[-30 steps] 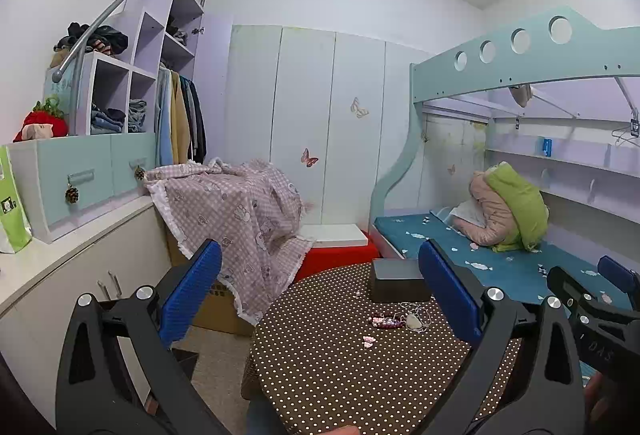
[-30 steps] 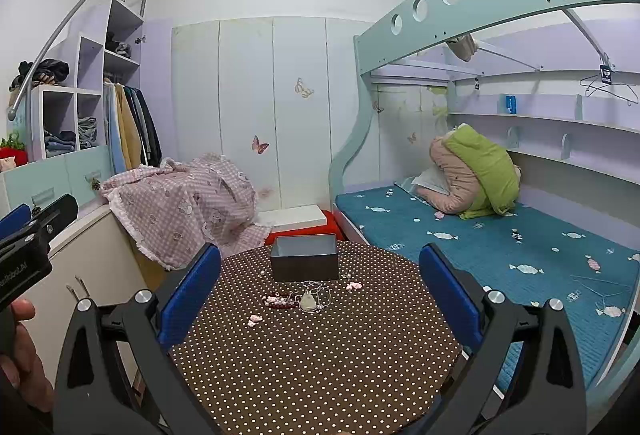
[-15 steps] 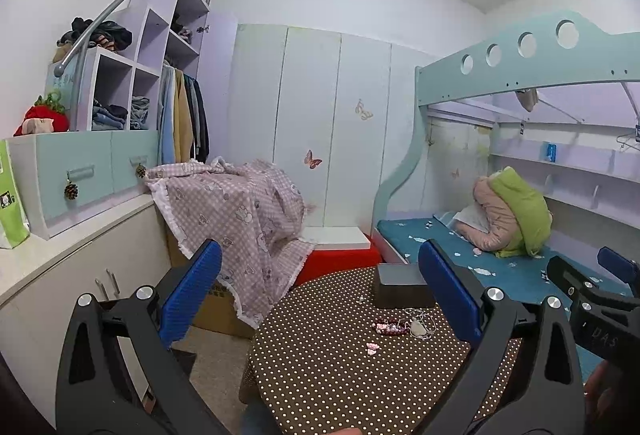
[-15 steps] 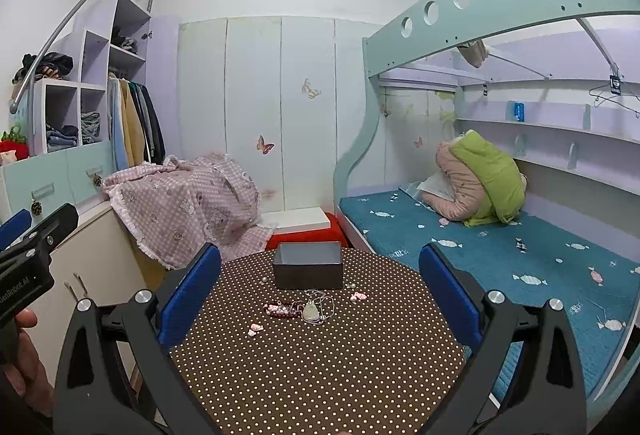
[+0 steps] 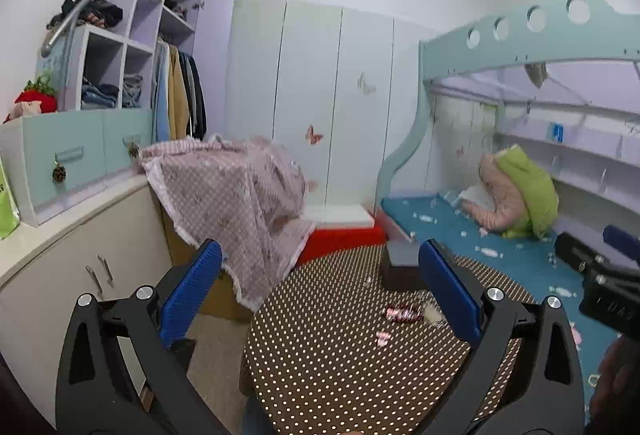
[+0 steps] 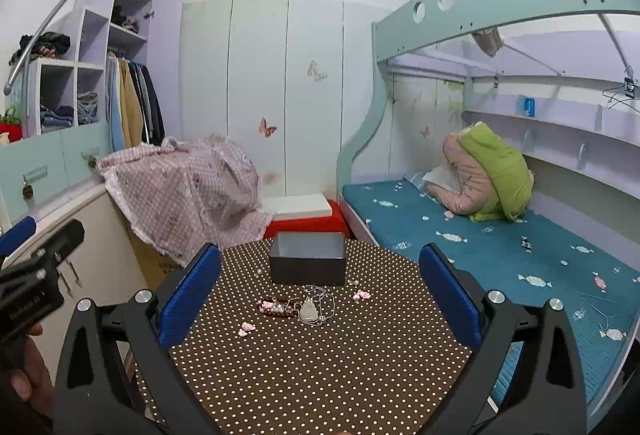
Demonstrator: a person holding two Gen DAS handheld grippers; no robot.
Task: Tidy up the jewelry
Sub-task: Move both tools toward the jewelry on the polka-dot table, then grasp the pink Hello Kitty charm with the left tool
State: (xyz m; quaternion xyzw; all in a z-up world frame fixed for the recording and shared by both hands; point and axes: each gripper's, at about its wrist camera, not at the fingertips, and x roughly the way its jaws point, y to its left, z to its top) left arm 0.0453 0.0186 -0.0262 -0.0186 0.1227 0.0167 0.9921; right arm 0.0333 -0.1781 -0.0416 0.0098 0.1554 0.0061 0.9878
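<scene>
A dark, open-topped rectangular box (image 6: 307, 264) stands upright at the far side of the polka-dot tabletop, its pale interior visible. Just in front of it lies a loose silver chain necklace (image 6: 320, 301) with a pale green pendant (image 6: 308, 312), touching a beaded bracelet (image 6: 278, 306) of pink and dark red beads. Small pink earrings lie apart: one pair (image 6: 362, 294) to the right, another (image 6: 246, 329) nearer and to the left. Tiny pearl-like studs (image 6: 259, 271) sit beside the box.

Only faint, unreadable lettering shows on each hand-held gripper's body (image 6: 24, 309) and a cardboard box (image 6: 168, 267).
</scene>
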